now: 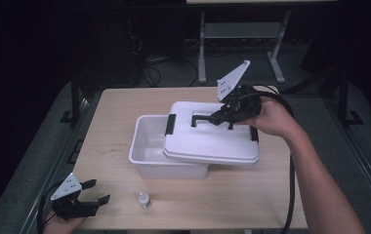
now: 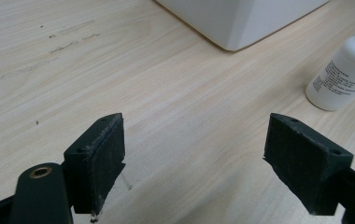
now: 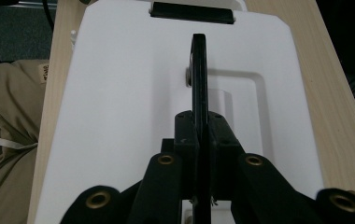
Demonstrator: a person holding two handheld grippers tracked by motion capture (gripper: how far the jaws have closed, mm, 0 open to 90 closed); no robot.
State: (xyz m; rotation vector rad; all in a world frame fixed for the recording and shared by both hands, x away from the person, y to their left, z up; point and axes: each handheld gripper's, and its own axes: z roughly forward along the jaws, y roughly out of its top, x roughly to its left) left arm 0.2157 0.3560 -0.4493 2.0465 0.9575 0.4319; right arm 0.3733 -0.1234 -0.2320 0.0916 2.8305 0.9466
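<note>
A white plastic box (image 1: 143,155) stands in the middle of the table. Its white lid (image 1: 208,144) lies askew over the box's right part, leaving the left part uncovered. My right gripper (image 1: 221,117) is shut on the lid's black handle (image 1: 200,118). In the right gripper view the handle (image 3: 199,60) stands upright between the closed jaws of that gripper (image 3: 199,126), above the lid (image 3: 129,93). At the table's front left corner my left gripper (image 1: 98,191) rests open with nothing in it. Its jaws (image 2: 194,135) stand wide apart over bare wood.
A small white bottle (image 1: 144,199) stands near the front edge, right of the left gripper, and appears again as a labelled bottle (image 2: 346,74). Black latches (image 1: 170,124) sit on the lid's ends. The box's corner (image 2: 241,18) lies ahead of the left gripper. The wooden table (image 1: 271,195) has bare room at the front right.
</note>
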